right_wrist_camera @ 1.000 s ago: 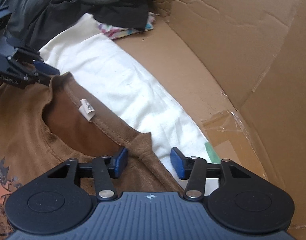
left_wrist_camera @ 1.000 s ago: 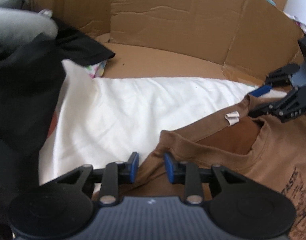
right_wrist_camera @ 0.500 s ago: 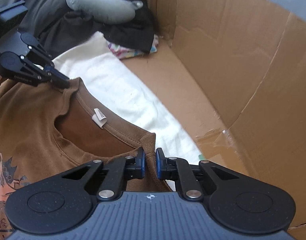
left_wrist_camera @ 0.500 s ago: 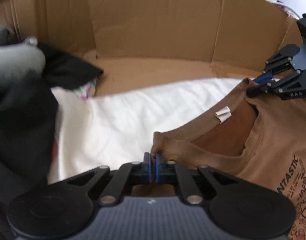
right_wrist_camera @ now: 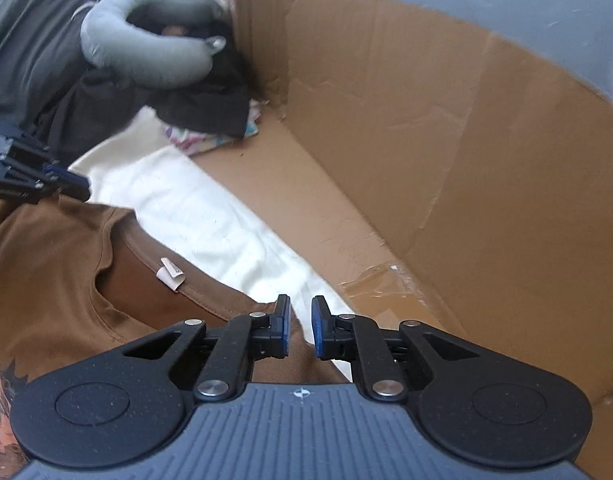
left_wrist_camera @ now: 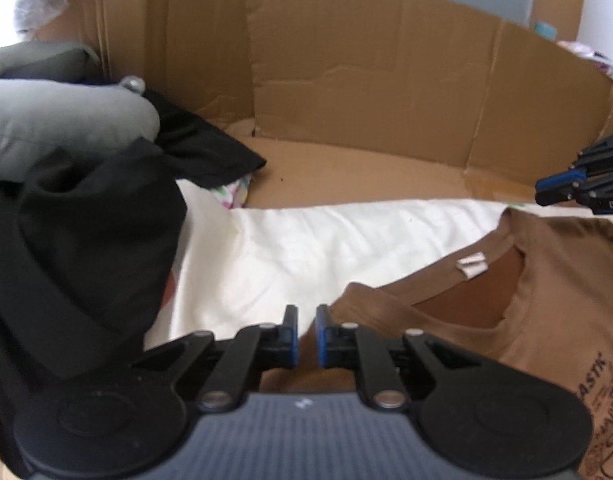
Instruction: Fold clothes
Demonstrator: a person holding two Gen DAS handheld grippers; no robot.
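Note:
A brown T-shirt (left_wrist_camera: pixel 546 300) with a printed front lies collar-up on a white cloth (left_wrist_camera: pixel 306 248), a white label (left_wrist_camera: pixel 472 266) at its neck. My left gripper (left_wrist_camera: pixel 306 332) sits at the shirt's left shoulder. Its jaws are opening slightly, and a narrow strip of brown fabric still shows low between the pads. My right gripper (right_wrist_camera: pixel 300 328) is shut on the other shoulder of the T-shirt (right_wrist_camera: pixel 46 260), with brown cloth in the slim gap. Each view shows the other gripper at the far shoulder: the right gripper (left_wrist_camera: pixel 542 192) and the left gripper (right_wrist_camera: pixel 76 184).
Everything lies inside a big cardboard box with tall walls (left_wrist_camera: pixel 366 80) close behind the shirt. Black clothes (left_wrist_camera: pixel 86 260) and a grey neck pillow (left_wrist_camera: pixel 58 120) are piled at the left. A patterned cloth (left_wrist_camera: pixel 234 192) peeks from under them. Bare cardboard floor (right_wrist_camera: pixel 306 200) runs along the wall.
Both grippers went from open around the shirt's shoulders to closed on them, then rose a little. The left jaws now stand slightly wider than half a second ago.

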